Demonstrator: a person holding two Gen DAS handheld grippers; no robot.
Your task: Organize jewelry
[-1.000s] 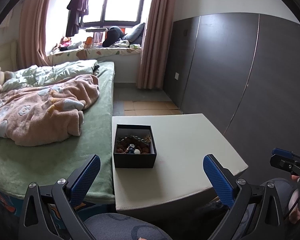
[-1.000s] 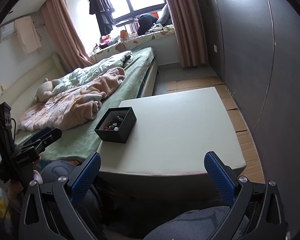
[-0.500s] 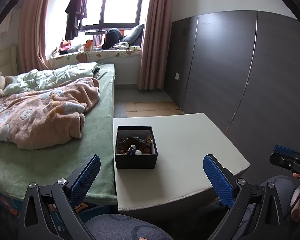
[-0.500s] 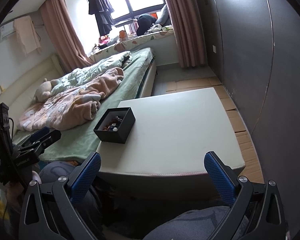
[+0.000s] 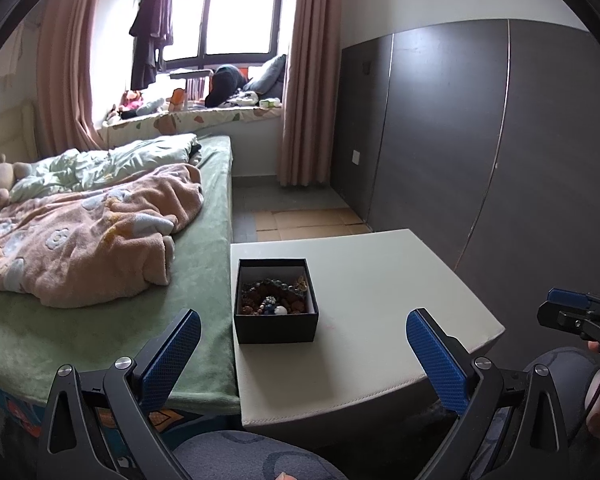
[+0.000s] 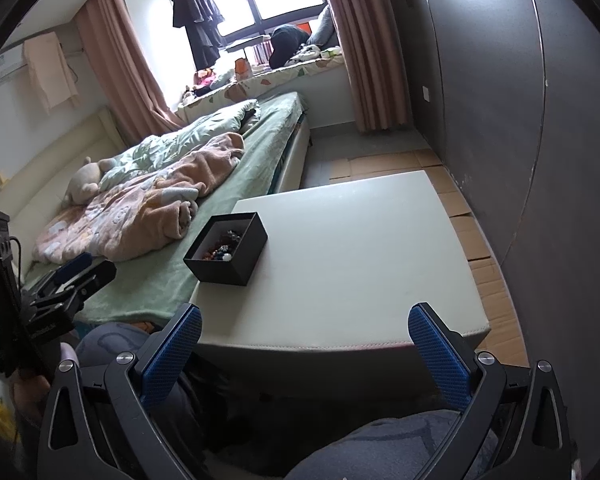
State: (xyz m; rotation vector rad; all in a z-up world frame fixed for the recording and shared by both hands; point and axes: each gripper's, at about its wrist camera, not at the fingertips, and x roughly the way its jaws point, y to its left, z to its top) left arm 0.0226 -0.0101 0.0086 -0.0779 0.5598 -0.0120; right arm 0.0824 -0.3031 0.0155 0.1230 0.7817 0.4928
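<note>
A small black open box holding a heap of beaded jewelry stands at the left side of a pale square table. In the right wrist view the same box sits near the table's left edge. My left gripper hangs open, short of the table's near edge, with the box just beyond its fingers. My right gripper is open too, held low before the table's front edge, nothing between its fingers. The right gripper's tip shows at the far right of the left wrist view.
A bed with a green sheet and a pink blanket butts against the table's left side. A dark panelled wall runs along the right. Cardboard sheets cover the floor beyond. A person's knees in grey trousers sit below both grippers.
The left wrist view has shifted slightly, so the box sits a little further right and lower in it. The right view has barely moved. Both grippers stay open.
</note>
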